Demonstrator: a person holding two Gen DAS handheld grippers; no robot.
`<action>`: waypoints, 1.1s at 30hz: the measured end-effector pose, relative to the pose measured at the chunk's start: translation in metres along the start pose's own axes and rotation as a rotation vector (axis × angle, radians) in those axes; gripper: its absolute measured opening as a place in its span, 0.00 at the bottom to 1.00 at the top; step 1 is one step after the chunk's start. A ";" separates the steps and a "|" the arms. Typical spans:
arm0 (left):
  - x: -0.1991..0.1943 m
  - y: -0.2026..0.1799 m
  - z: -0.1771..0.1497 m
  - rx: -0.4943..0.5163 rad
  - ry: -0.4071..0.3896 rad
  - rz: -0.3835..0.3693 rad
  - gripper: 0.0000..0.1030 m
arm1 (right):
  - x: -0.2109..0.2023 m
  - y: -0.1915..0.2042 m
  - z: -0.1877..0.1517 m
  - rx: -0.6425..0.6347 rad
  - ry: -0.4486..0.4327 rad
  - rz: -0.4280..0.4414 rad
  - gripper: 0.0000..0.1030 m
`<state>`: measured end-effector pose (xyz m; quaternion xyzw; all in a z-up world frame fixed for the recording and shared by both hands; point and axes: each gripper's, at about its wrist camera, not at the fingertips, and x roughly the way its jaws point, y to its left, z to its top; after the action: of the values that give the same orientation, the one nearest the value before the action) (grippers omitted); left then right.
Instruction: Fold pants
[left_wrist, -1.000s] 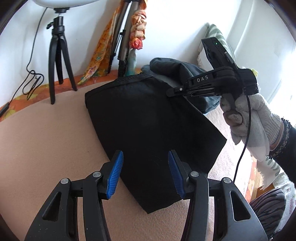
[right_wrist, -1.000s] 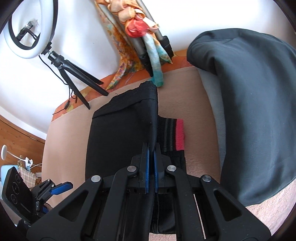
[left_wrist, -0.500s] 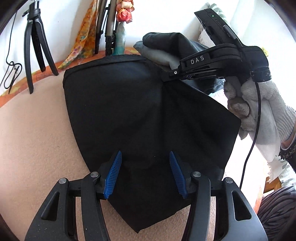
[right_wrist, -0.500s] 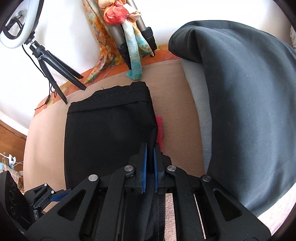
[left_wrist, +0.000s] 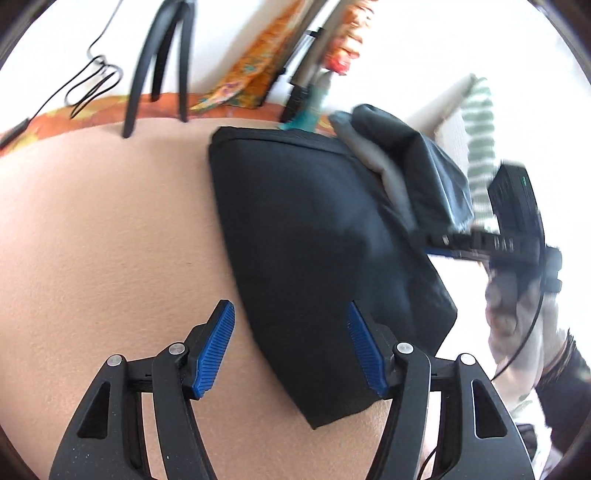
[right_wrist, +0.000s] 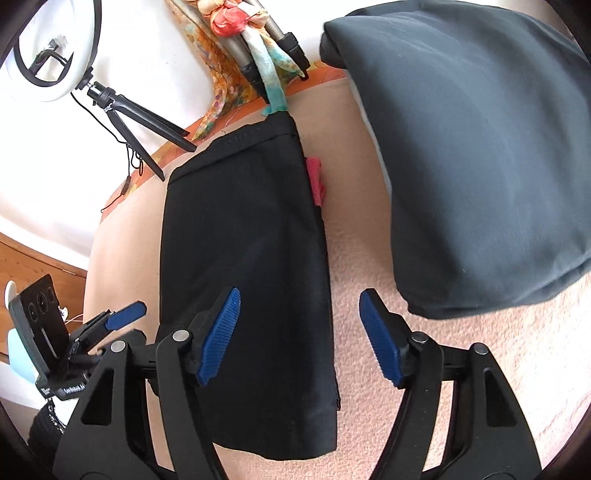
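STEP: fold laid, release under way | PANTS: black pants (right_wrist: 243, 236) flat, folded, on beige bed cover (left_wrist: 110, 229) | LEFT hand-held gripper (left_wrist: 290, 349): jaws opening, clamping nothing | RIGHT hand-held gripper (right_wrist: 299, 338): jaws opening, cloth freed | NEXT: judged, regrip one end for another fold.

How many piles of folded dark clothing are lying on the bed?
2. The black pants lie folded in the middle of the bed; a dark grey folded garment sits beside them on the right. Others may lie out of view.
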<state>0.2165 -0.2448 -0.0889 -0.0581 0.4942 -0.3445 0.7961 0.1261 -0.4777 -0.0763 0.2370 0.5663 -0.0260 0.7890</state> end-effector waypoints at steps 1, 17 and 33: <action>-0.001 0.005 0.002 -0.018 -0.004 -0.005 0.61 | 0.001 -0.004 -0.004 0.016 0.000 0.011 0.68; 0.033 0.027 0.020 -0.153 0.020 -0.181 0.61 | 0.028 -0.031 -0.019 0.092 -0.093 0.413 0.63; 0.035 0.024 0.024 -0.144 -0.016 -0.113 0.22 | 0.029 0.005 -0.019 -0.019 -0.103 0.228 0.16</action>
<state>0.2582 -0.2539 -0.1138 -0.1459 0.5074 -0.3520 0.7729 0.1212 -0.4588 -0.1055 0.2908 0.4944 0.0573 0.8172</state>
